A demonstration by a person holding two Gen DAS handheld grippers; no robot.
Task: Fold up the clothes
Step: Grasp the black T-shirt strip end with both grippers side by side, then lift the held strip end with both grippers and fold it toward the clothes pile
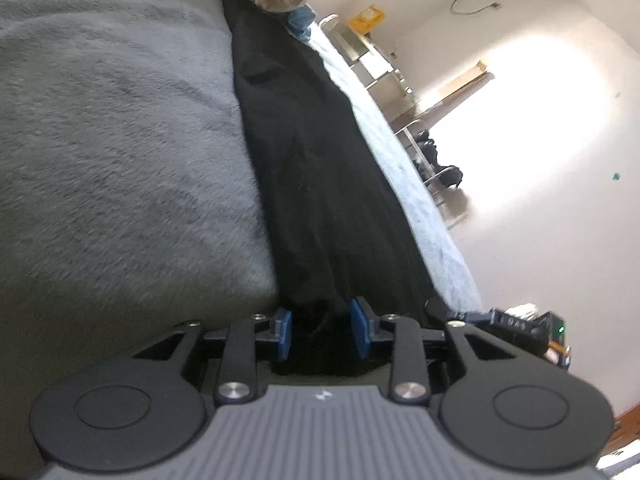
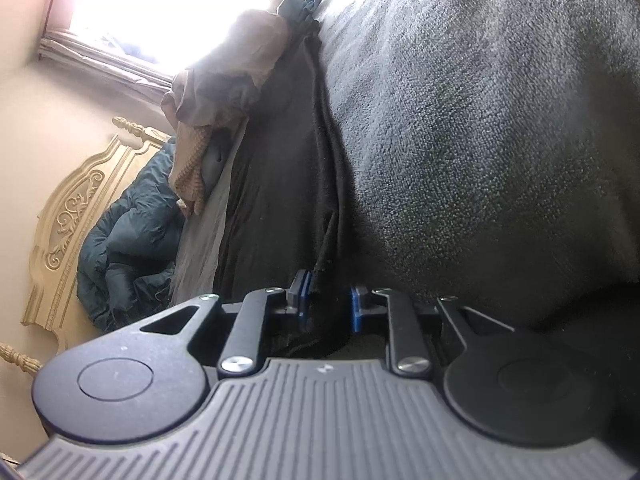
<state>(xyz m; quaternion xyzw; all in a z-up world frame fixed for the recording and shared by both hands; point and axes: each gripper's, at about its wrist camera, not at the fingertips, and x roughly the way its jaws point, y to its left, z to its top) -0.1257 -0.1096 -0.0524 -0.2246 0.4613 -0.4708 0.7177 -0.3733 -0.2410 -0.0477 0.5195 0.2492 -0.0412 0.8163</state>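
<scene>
Two tools, left (image 1: 321, 330) and right (image 2: 327, 302), both gaping around black garment (image 1: 316, 184) edge on grey blanket (image 1: 120, 140).

Surface: bed covered by a fuzzy grey fleece blanket (image 1: 120, 140)
On it: long black cloth garment (image 1: 320, 184), crumpled beige clothes heap (image 2: 240, 68), dark teal puffy quilt (image 2: 128, 236)

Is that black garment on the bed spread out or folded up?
Spread out: the black garment stretches lengthwise along the grey blanket, wrinkled. Whether it is doubled over, cannot tell.
</scene>
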